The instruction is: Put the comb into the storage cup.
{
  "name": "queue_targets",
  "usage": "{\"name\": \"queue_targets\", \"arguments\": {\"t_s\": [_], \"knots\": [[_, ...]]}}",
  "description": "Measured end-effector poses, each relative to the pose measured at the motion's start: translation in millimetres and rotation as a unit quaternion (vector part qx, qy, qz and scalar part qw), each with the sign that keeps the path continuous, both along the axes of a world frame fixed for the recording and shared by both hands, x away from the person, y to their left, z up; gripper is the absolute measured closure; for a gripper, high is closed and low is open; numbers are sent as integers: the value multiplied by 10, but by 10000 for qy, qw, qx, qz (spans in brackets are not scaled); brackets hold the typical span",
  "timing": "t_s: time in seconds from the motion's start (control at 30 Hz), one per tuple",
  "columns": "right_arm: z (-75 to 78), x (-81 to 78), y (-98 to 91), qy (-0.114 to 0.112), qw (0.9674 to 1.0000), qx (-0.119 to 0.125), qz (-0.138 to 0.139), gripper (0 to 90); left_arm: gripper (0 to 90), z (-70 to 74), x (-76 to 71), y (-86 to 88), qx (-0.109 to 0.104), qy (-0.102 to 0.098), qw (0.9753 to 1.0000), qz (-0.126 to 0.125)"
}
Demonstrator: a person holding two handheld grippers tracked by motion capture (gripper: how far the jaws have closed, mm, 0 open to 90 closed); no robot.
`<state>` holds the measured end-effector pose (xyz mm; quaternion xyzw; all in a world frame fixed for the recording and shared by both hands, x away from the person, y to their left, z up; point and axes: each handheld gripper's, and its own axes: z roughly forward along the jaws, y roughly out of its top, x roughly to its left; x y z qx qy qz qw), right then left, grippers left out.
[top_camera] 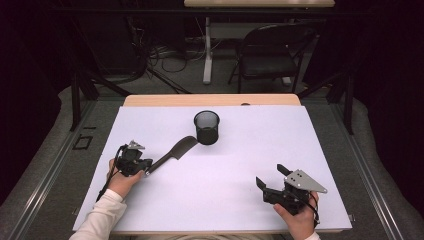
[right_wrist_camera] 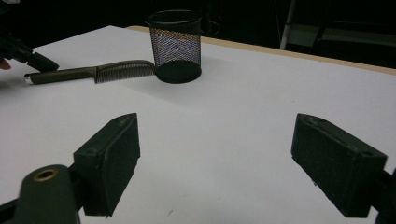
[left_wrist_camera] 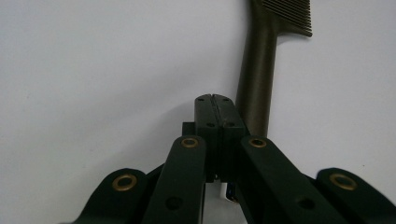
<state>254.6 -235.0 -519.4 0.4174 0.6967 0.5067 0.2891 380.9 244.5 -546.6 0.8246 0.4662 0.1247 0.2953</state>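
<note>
From the high view, my left gripper (top_camera: 142, 167) sits at the near left of the white table (top_camera: 235, 165), held in my left hand (top_camera: 122, 181), its tip at the handle end of a dark comb (top_camera: 172, 152). The comb lies flat and runs diagonally away from me, its toothed end just beside a black mesh cup (top_camera: 207, 127) that stands upright near the table's far middle. My right gripper (top_camera: 272, 181) rests at the near right in my right hand (top_camera: 297, 215), well apart from the comb and cup, with bare table between. Beyond the table, a black folding chair (top_camera: 267, 52) and a tangle of cables (top_camera: 160, 52) sit on the floor.

In the left gripper view, my left gripper (left_wrist_camera: 215, 99) is clenched, its jaws pressed flat together with nothing between them. The comb (left_wrist_camera: 256, 79) lies just beside them on the right, handle toward me, teeth at the top edge; whether jaw and handle touch, I cannot tell.

In the right gripper view, my right gripper (right_wrist_camera: 215, 154) is spread wide and empty, its jaws over bare table (right_wrist_camera: 261, 93). Farther off the mesh cup (right_wrist_camera: 176, 46) stands, and here the comb (right_wrist_camera: 93, 73) teeth reach right to its base, a closeness the high view leaves unclear. My left gripper (right_wrist_camera: 39, 60) shows at the far left, by the comb's handle end.
</note>
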Motion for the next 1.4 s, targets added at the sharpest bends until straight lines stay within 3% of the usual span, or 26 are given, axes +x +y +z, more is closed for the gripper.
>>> {"name": "queue_targets", "arguments": {"t_s": [0.43, 0.7, 1.07, 1.4], "knots": [[5, -4, -10, -24, 10000, 17, -5, 156, 896, 9, -28, 6, 63, -110, 9999, 11], [6, -5, -8, -31, 10000, 2, 6, 156, 847, 79, -53, 62, -120, -239, 9996, 81], [7, -3, -14, -19, 10000, -5, 8, 157, 688, 152, -86, 84, -321, -492, 9982, 109], [4, 0, -10, -31, 10000, 0, 16, 157, 523, 180, -92, 88, -424, -595, 9973, 112]]}}
